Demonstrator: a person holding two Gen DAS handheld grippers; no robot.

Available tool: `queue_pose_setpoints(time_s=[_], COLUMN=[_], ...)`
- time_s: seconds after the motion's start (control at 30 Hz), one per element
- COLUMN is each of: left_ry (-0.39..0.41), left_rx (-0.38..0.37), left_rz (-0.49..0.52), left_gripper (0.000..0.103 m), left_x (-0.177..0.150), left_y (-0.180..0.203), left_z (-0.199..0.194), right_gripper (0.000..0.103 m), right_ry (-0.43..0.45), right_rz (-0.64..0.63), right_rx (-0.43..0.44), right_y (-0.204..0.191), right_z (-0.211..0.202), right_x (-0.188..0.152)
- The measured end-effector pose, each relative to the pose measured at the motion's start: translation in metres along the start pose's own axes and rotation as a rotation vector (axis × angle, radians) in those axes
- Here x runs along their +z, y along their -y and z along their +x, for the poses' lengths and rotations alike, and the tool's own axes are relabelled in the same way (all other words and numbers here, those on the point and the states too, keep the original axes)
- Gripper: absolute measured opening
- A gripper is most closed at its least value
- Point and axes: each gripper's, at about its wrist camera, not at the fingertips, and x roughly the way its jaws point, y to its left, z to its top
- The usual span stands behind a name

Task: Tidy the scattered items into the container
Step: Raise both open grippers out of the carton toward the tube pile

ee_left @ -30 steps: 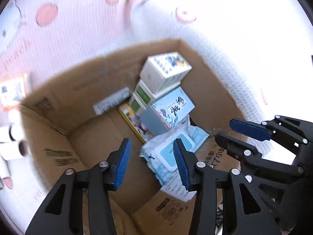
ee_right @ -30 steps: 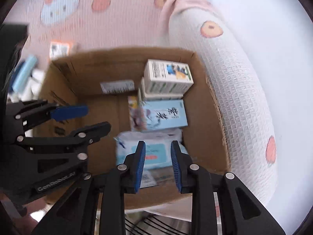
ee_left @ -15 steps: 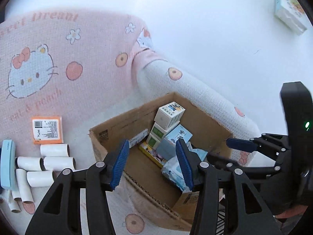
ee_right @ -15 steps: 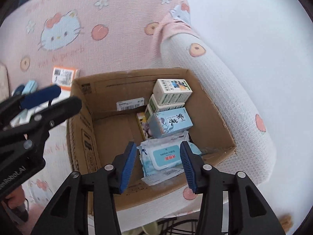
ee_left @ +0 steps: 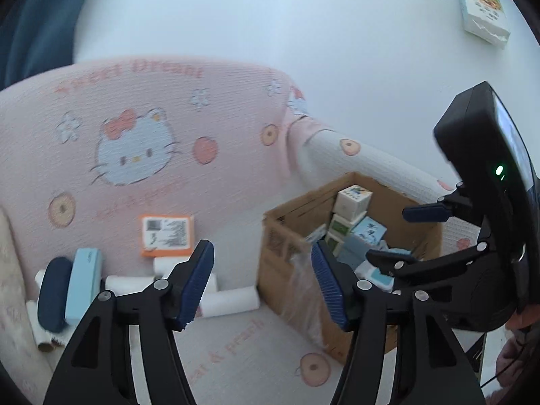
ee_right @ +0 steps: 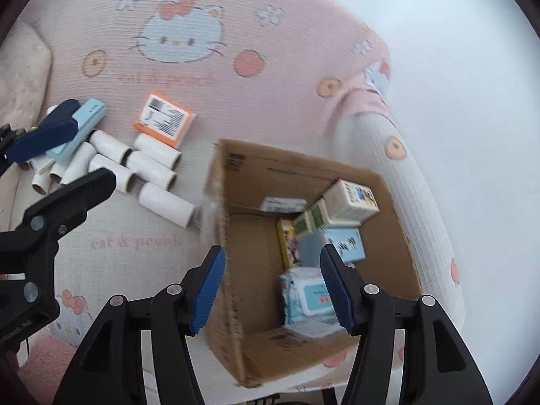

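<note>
An open cardboard box (ee_right: 236, 182) sits on a pink Hello Kitty sofa; it also shows in the left wrist view (ee_left: 280, 236). Inside lie small cartons (ee_right: 351, 199), a blue tissue box (ee_right: 347, 244) and a wipes pack (ee_right: 314, 295). Left of the box lie several white rolls (ee_right: 155, 163), an orange box (ee_right: 165, 123), a light blue case (ee_right: 81, 128) and a dark blue case (ee_left: 54, 295). My left gripper (ee_left: 263, 285) is open and empty above the seat beside the box. My right gripper (ee_right: 273, 292) is open and empty above the box's near left wall.
The sofa's white armrest (ee_right: 415, 182) runs along the box's right side. A cream cushion (ee_right: 23, 67) lies at the far left. A boxed item (ee_left: 482, 6) hangs on the white wall. The pink backrest (ee_left: 135, 118) rises behind the items.
Both grippers have risen and pulled back from inside the box, swinging left. Both jaws have opened wider. The scattered rolls and cases have come into view.
</note>
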Motion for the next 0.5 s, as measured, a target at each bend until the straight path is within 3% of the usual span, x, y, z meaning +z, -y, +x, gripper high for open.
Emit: queue_pose_setpoints(time_s=[0.2,0.3,0.33,0.43,0.5], left_ry=[0.013,0.008,0.004,-0.032,-0.074], left_rx=[0.085,0.118,0.132,0.171,0.196], left_rz=[-0.111,-0.167,-0.178,-0.222,-0.247], left_gripper=[0.065,0.065,0.065,0.065,0.065], left_x=[-0.017,-0.023,-0.026,-0.038,-0.044], left_y=[-0.057,-0.084,-0.093,-0.117,-0.132], left_z=[-0.011,-0.012,-0.009,0.004,0.019], right_gripper=[0.057,0.06,0.062,0.063,0.063], right_ry=[0.154,0.186,0.21,0.221,0.25], right_rz=[-0.053,-0.041,-0.059,-0.019,0.009], right_rx=[0.106,0.154,0.206,0.27,0.262], right_y=[-0.04,-0.055,-0.059,-0.072,-0.081], right_z=[-0.006,0.003,0.007,0.028,0.042], right_x=[0.016,0.025,0.028,0.037,0.044])
